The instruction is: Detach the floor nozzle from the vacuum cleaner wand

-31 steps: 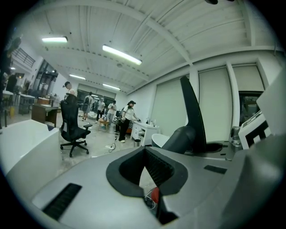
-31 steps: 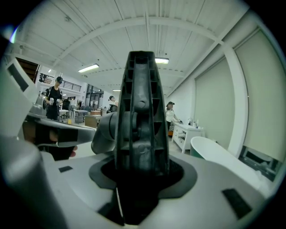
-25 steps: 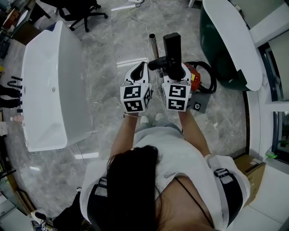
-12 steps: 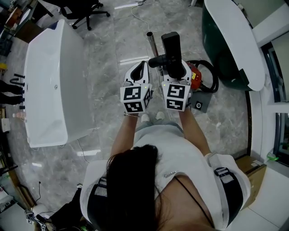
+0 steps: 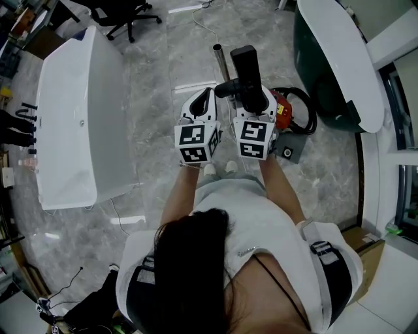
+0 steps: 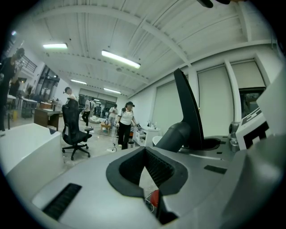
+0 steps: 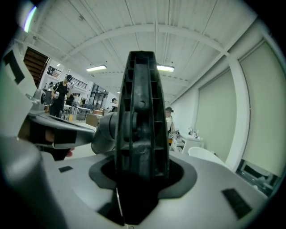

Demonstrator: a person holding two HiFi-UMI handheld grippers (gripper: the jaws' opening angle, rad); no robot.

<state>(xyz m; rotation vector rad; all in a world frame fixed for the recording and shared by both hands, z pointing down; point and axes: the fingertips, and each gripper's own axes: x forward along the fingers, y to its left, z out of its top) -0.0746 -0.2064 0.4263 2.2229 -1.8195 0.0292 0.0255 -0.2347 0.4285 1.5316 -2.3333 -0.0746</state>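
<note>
The black floor nozzle [image 5: 246, 65] stands upright between the jaws of my right gripper [image 5: 252, 99], which is shut on it. In the right gripper view the ribbed black nozzle [image 7: 140, 116] fills the gap of that gripper [image 7: 138, 179], and its grey neck [image 7: 107, 132] points left. The neck [image 5: 225, 90] reaches toward my left gripper [image 5: 208, 92], which is shut and holds nothing. In the left gripper view the closed jaws [image 6: 145, 152] sit just left of the nozzle [image 6: 187, 112]. A silver wand tube [image 5: 220, 60] shows beyond the neck; its near end is hidden.
A red vacuum body [image 5: 282, 112] with a black hose [image 5: 308, 107] lies on the marble floor to the right, beside a grey box [image 5: 287, 151]. A white bathtub [image 5: 72, 117] stands left, a dark green tub [image 5: 320, 65] top right, an office chair [image 5: 124, 13] far left.
</note>
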